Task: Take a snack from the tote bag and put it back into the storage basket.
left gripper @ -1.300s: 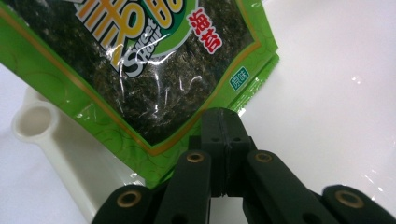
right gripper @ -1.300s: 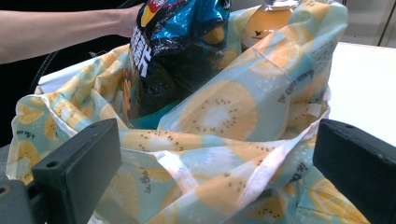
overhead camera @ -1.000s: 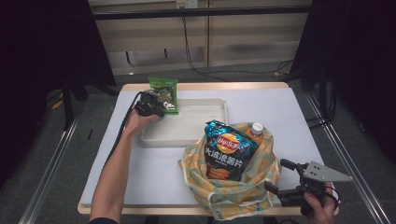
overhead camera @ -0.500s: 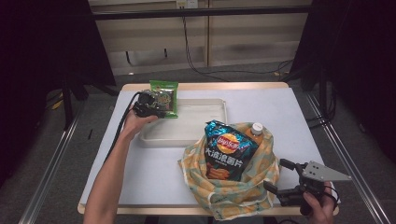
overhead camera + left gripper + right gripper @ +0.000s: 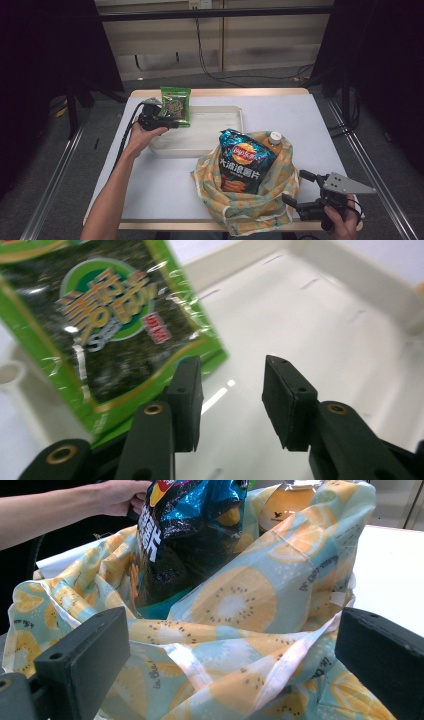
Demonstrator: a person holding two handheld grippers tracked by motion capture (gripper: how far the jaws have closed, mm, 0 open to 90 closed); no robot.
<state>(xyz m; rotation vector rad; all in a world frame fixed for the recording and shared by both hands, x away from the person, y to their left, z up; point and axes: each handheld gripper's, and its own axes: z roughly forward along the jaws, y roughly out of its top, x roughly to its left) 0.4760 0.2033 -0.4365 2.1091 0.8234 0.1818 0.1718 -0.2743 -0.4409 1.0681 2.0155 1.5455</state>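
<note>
From the high view, the left hand-held gripper (image 5: 172, 121) sits over the far-left end of the cream tray (image 5: 220, 116), which lies toward the far edge of the bench (image 5: 165, 185). The green seaweed packet (image 5: 176, 104) stands tilted at that end of the tray, just beyond the gripper's tips. This view is too small to tell whether the jaws touch the packet.

The left gripper view settles that. The left hand-held gripper (image 5: 234, 401) has its jaws apart with nothing between them; they have just been opening. The green seaweed packet (image 5: 107, 325) lies up and to the left of the jaws, its lower corner just above the left jaw, whether touching it I cannot tell. It has a green border, a dark crinkled clear film, a round green emblem and gold lettering, with glare across the film. The tray's pale floor (image 5: 320, 325) and raised rim show behind.

At the near-right corner of the bench, the right hand-held gripper (image 5: 301, 191) holds its jaws wide apart beside the fruit-print cloth bag (image 5: 265, 197). The right gripper view shows the cloth bag (image 5: 240, 630) between and beyond the jaws, not pinched. A blue chip bag (image 5: 185, 535) and an orange bottle (image 5: 292, 502) stand inside it.
</note>
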